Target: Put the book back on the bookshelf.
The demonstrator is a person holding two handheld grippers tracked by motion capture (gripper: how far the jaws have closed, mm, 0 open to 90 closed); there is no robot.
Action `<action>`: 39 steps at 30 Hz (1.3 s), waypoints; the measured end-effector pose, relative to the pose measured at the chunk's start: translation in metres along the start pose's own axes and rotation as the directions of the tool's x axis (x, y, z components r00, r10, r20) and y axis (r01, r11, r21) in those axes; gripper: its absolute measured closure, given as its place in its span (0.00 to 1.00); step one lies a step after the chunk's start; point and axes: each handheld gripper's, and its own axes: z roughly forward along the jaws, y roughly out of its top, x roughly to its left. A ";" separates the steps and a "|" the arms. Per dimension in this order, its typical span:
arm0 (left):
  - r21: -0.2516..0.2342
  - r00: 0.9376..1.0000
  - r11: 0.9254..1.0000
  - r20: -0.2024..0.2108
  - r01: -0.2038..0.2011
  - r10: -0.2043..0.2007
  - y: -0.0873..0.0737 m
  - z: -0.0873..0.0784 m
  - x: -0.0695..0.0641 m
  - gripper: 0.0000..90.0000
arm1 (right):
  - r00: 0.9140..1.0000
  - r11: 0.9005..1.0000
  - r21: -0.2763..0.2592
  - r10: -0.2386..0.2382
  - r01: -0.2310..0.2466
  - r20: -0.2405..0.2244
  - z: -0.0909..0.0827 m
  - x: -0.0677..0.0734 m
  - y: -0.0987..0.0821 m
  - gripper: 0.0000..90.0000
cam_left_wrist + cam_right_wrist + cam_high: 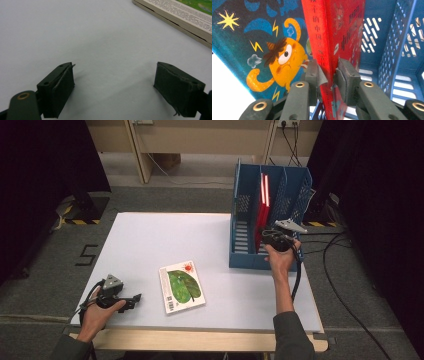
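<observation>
Right gripper view: right gripper [330,75] pinches glossy red book [337,37] in perforated blue plastic rack [402,50]; left gripper [113,87] jaws spread over matte white table [87,32].

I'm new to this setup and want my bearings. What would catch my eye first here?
The blue file rack at the table's far right, where the right gripper clamps a bright red book standing upright in it, beside a blue book with an orange cartoon figure. Then the green-covered book lying flat mid-table, with the left gripper resting open near it.
</observation>
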 end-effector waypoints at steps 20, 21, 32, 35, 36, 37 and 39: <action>0.002 1.000 1.000 0.000 0.004 -0.004 0.000 0.000 0.000 0.17 | 0.998 0.998 0.013 -0.065 0.065 0.012 -0.001 0.000 -0.003 0.88; 0.002 1.000 1.000 0.000 0.003 -0.003 0.000 0.000 0.000 0.17 | 0.998 0.998 0.014 -0.064 0.064 0.014 0.000 0.000 -0.002 0.88; 0.002 1.000 1.000 0.005 0.000 0.000 0.000 0.000 0.000 0.17 | 0.994 0.994 0.034 -0.104 0.103 0.029 -0.002 0.001 -0.006 0.89; 0.003 1.000 1.000 0.006 0.004 -0.004 -0.001 -0.001 0.000 0.18 | 0.995 0.994 0.042 -0.099 0.098 0.031 -0.004 0.001 -0.007 0.92; 0.003 1.000 1.000 0.006 0.003 -0.003 -0.001 -0.001 0.000 0.18 | 0.995 0.994 0.042 -0.098 0.096 0.028 -0.004 0.000 -0.008 0.92; 0.004 1.000 1.000 0.006 0.002 -0.002 -0.001 -0.001 0.000 0.17 | 0.996 0.995 0.048 -0.083 0.082 0.023 -0.005 0.000 -0.008 0.93; 0.003 1.000 1.000 0.004 0.003 -0.003 0.000 0.000 0.000 0.17 | 0.997 0.996 0.044 -0.075 0.074 0.022 -0.004 -0.002 -0.010 0.93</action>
